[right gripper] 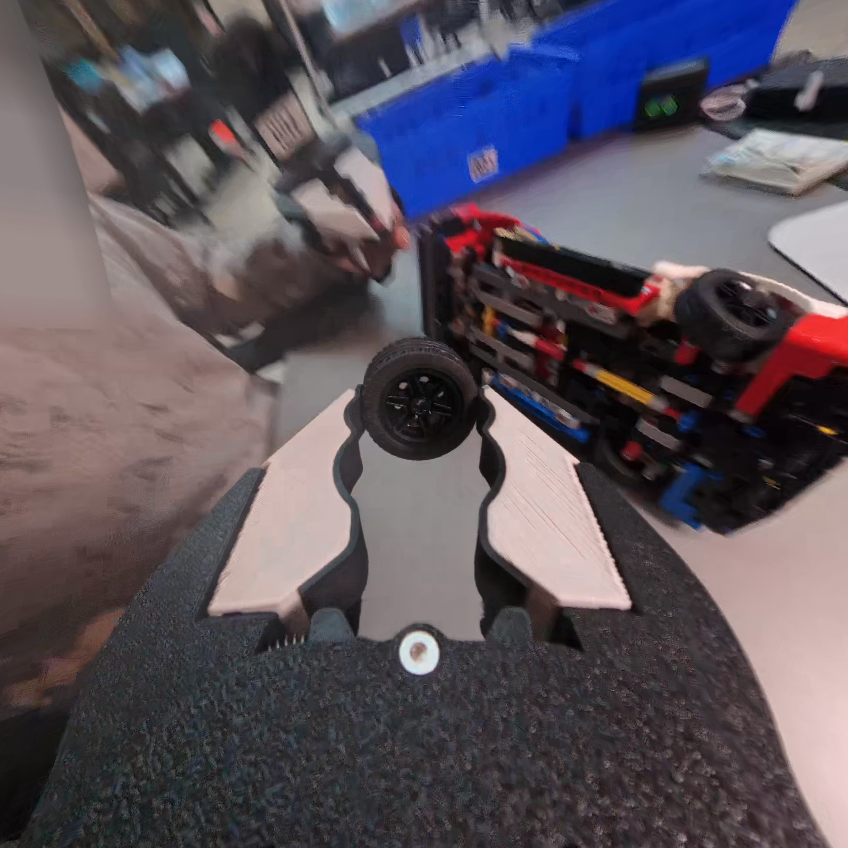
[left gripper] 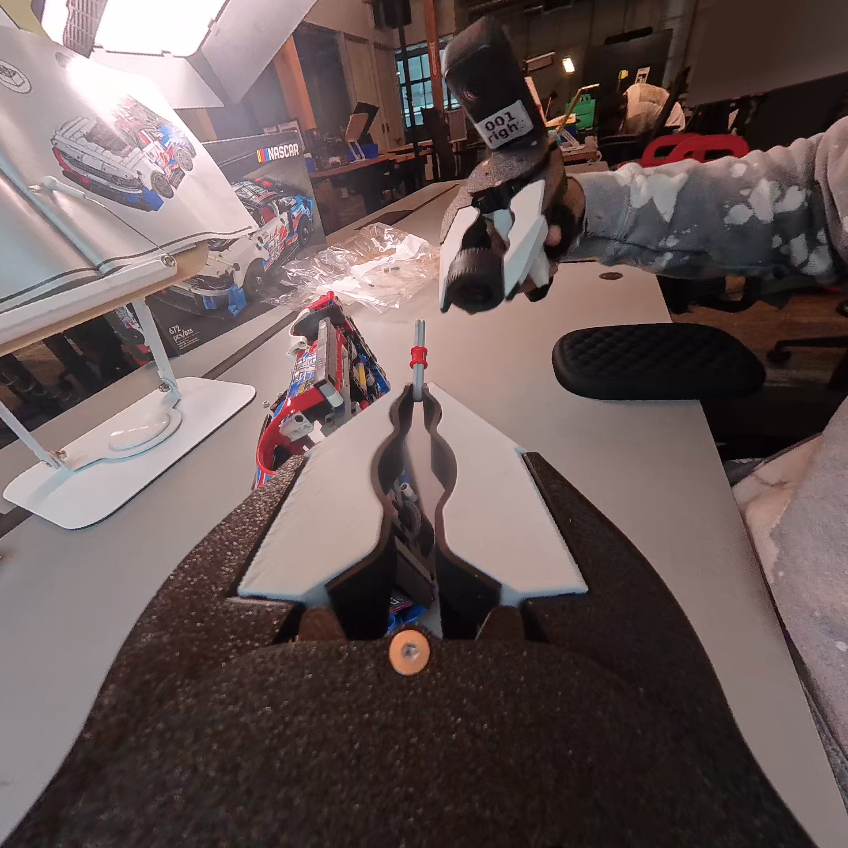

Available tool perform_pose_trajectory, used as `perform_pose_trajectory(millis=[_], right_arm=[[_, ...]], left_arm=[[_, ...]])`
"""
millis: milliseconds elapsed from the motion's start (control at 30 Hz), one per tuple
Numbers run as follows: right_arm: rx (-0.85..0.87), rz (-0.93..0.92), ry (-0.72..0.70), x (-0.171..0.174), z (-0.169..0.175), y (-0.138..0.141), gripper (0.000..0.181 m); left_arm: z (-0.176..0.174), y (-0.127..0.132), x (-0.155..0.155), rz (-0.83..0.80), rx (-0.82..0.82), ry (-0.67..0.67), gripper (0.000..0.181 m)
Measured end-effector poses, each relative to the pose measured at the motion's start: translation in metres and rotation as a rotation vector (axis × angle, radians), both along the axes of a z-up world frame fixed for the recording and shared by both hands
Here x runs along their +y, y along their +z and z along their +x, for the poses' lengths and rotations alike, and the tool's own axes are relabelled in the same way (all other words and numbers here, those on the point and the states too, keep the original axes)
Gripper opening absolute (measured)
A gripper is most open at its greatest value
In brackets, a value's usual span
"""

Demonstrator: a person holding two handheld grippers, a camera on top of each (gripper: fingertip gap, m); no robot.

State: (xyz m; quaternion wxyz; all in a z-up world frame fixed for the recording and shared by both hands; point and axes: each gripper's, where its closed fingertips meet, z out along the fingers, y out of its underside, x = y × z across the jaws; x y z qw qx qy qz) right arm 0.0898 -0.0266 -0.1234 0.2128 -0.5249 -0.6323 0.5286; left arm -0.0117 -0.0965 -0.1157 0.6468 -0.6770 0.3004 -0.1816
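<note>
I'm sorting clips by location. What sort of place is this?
Probably a shared workshop or lab, set up for toy-car building: a grey table holds a brick-built car, its kit box and an instruction booklet on a stand; more work tables stand behind.

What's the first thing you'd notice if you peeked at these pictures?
The left hand-held gripper pinches a thin grey axle with a red bush, pointing up over the grey table. The right hand-held gripper grips a black toy wheel. Between them a red, blue and black brick-built car lies tipped on its side, one wheel already fitted.
</note>
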Motion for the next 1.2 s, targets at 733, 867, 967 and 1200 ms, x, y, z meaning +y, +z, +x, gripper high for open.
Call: perform_pose_trajectory(millis=[733, 867, 967, 1200], right_arm=[[-0.695, 0.665, 0.021, 0.039, 0.032, -0.132, 0.056], [-0.656, 0.655, -0.004, 0.043, 0.025, -0.122, 0.071], [-0.333, 0.565, -0.034, 0.020, -0.017, -0.058, 0.058], [0.123, 0.307, 0.177, -0.078, -0.068, 0.029, 0.027]], left_arm=[[0.004, -0.006, -0.001, -0.002, 0.008, -0.013, 0.003], [0.004, -0.005, -0.001, 0.004, 0.001, -0.019, 0.003], [0.007, -0.004, -0.003, 0.011, -0.017, -0.039, 0.003], [0.021, 0.005, -0.014, 0.034, -0.100, -0.129, 0.003]])
